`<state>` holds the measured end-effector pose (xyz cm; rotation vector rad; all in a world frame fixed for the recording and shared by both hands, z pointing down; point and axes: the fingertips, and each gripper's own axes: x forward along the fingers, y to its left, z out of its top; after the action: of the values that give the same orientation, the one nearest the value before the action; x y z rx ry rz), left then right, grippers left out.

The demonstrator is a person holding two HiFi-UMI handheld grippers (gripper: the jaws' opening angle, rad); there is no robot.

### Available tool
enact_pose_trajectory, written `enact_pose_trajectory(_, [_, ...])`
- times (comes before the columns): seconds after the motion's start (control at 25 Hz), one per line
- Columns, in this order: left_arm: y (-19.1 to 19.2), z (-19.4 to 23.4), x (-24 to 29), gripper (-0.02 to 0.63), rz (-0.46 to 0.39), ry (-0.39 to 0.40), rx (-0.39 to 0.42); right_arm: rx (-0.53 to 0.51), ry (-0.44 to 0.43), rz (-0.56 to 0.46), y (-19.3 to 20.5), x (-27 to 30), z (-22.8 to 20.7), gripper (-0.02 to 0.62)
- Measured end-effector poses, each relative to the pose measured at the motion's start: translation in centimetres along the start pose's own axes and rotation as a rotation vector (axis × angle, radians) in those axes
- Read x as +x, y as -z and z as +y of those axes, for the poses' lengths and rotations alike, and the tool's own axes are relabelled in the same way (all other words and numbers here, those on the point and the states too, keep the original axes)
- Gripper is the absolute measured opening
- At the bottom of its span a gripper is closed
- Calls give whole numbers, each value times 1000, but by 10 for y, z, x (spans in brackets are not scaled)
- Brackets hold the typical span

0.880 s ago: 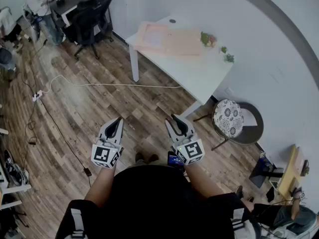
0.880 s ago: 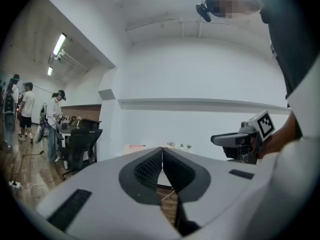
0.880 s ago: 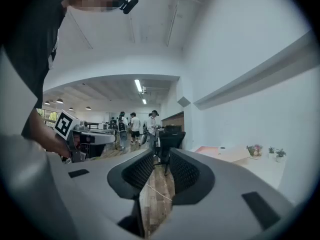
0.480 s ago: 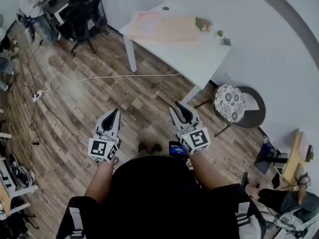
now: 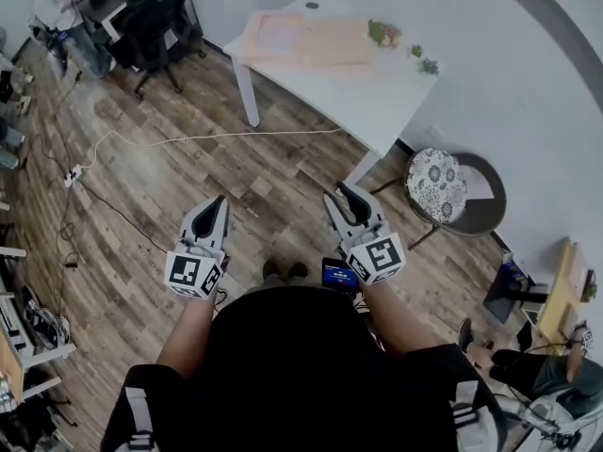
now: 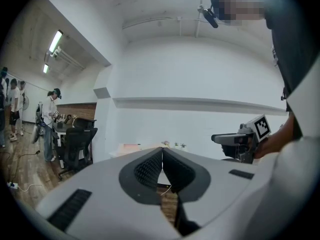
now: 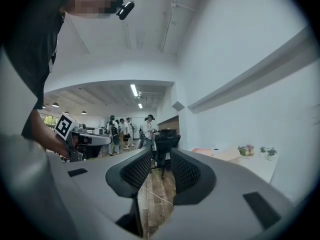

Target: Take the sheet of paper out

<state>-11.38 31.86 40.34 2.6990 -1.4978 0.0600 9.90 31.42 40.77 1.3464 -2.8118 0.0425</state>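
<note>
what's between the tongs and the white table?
Head view: only wood floor, crossed by a white cable, up to the white table.

Head downward, gripper views toward table

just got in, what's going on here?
A person stands on the wood floor, short of the white table, and holds a pair of tongs level in each hand. The left tongs are shut on nothing. The right tongs are open and empty. Flat pink and orange things lie on the table, untouched. No paper has been taken out yet.
</note>
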Motion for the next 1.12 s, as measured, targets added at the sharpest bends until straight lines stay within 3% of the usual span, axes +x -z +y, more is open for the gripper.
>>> enact_pose_trajectory(0.92, [0,-28,31,5,32,3,23,49,22,-6,17,-16,-43,87])
enact_pose_trajectory(1.12, [5,-33,35,5,32,-20,27,52,72,-19,26,-25,-59,76])
